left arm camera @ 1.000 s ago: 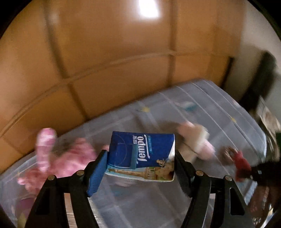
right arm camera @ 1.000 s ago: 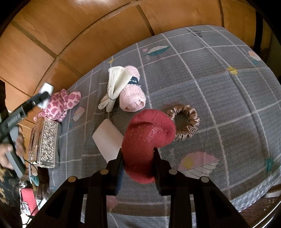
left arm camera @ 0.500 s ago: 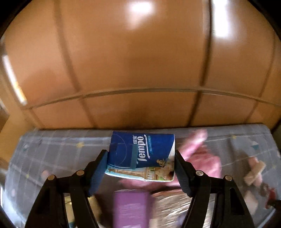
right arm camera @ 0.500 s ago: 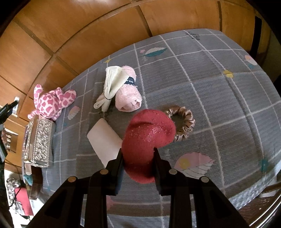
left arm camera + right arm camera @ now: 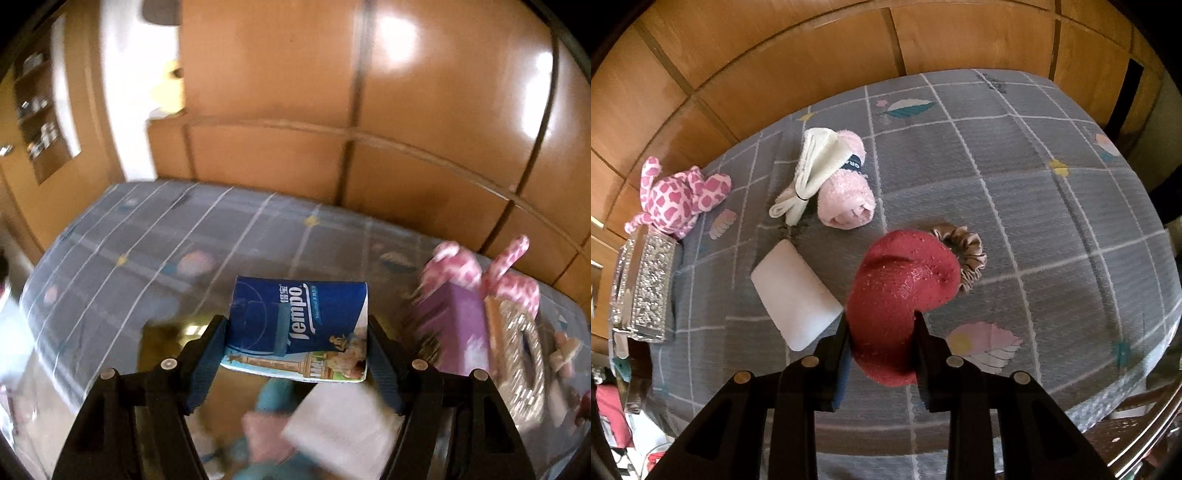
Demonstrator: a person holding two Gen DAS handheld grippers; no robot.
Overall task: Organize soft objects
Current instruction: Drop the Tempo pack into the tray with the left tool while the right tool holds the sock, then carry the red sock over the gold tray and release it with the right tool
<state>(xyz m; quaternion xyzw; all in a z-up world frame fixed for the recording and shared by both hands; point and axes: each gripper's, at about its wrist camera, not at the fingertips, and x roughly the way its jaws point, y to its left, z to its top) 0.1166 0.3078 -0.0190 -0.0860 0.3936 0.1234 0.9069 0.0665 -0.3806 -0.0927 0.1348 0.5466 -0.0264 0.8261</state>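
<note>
Both tongs are loaded: the Tempo tissue pack (image 5: 297, 326) is clamped crosswise in the left gripper (image 5: 295, 354), while the red sock (image 5: 899, 295) is pinched in the right gripper (image 5: 881, 339), its long axis running forward, toe curling right above the scrunchie (image 5: 964, 254)

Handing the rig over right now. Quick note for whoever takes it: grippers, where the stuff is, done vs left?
Left gripper: shut on the blue Tempo tissue pack, held above the bed; its view is blurred.
Right gripper: shut on the red sock, also off the bed.
On the grey bedspread: pink towel roll touching the white cloth bundle, brown scrunchie, white pad, pink giraffe plush beside the glittery tissue box.
Done: two items picked up.
Left: place both, then sort the rest; no destination is visible.
</note>
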